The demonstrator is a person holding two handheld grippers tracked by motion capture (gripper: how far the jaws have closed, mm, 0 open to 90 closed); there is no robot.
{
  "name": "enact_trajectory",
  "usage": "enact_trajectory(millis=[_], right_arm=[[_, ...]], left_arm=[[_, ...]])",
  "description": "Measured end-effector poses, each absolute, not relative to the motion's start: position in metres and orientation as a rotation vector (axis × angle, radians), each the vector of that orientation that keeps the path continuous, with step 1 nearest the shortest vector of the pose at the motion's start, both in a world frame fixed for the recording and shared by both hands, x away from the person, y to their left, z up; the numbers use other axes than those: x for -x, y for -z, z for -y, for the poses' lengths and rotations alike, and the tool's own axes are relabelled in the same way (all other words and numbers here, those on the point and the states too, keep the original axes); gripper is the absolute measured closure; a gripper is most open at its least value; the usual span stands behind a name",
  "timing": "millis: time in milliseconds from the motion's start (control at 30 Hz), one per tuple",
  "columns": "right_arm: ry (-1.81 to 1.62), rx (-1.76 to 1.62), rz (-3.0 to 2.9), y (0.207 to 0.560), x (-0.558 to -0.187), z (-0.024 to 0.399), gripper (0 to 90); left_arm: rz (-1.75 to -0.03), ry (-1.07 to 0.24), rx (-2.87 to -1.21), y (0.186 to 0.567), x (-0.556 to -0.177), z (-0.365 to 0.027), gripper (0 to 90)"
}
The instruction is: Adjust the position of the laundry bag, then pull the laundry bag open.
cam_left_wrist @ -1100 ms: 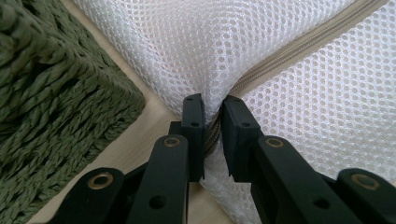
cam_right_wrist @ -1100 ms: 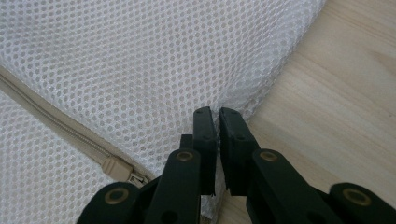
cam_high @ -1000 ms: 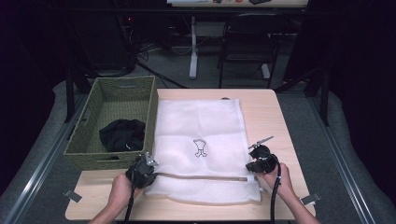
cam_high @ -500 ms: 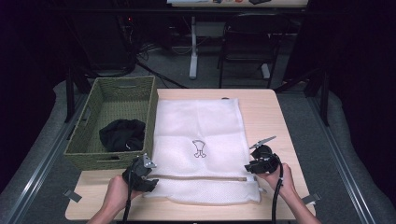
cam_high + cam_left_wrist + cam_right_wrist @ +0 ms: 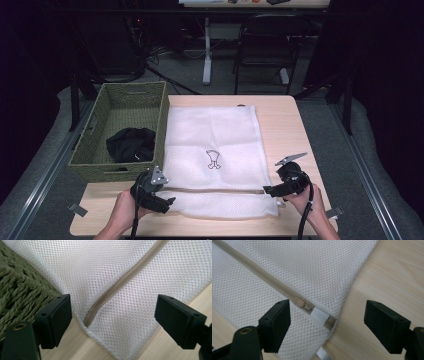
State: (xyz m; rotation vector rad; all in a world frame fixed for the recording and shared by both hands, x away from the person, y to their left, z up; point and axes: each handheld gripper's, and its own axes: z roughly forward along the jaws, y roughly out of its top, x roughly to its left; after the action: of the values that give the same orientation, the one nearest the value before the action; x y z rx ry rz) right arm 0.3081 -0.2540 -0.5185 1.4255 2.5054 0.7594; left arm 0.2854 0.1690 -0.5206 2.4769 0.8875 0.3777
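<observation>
A white mesh laundry bag (image 5: 215, 135) lies flat on the wooden table, with a beige zipper (image 5: 215, 190) running across its near end. My left gripper (image 5: 167, 196) hovers at the bag's near left corner. Its jaws have just been opening and stand open (image 5: 112, 312) over the zipper's left end (image 5: 100, 305), pressing on nothing. My right gripper (image 5: 270, 192) is at the zipper's right end. Its jaws have also just been opening and stand open (image 5: 327, 315) over the zipper slider (image 5: 303, 305) and a white tab (image 5: 319, 315).
A green woven basket (image 5: 125, 95) stands left of the bag, its wall close to my left jaw (image 5: 15, 290). A black garment (image 5: 131, 144) lies inside it. Bare wood (image 5: 280, 125) runs along the bag's right side.
Both grippers have gone from shut at the zipper's two ends to open. They have let go of the bag and drawn back and up slightly, the right one moving to the right.
</observation>
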Motion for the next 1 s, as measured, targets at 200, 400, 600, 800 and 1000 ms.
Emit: enact_trajectory(millis=[200,400,600,800,1000], right_arm=[[-0.744,-1.437,-2.522,0.52,-0.294,0.259,15.4],[-0.738,-1.469,-2.509,0.521,-0.295,0.263,16.1],[-0.742,-1.459,-2.5,0.521,-0.296,0.266,17.7],[-0.756,-1.463,-2.497,0.521,-0.297,0.267,20.1],[-0.753,-1.481,-2.498,0.523,-0.298,0.266,24.1]], left_arm=[[-0.862,-0.396,-2.465,0.518,-0.285,-0.166,12.1],[-0.846,-0.395,-2.475,0.519,-0.285,-0.163,11.7],[-0.842,-0.397,-2.473,0.519,-0.286,-0.161,11.8],[-0.839,-0.379,-2.441,0.518,-0.287,-0.156,9.6],[-0.806,-0.374,-2.467,0.521,-0.285,-0.146,9.3]])
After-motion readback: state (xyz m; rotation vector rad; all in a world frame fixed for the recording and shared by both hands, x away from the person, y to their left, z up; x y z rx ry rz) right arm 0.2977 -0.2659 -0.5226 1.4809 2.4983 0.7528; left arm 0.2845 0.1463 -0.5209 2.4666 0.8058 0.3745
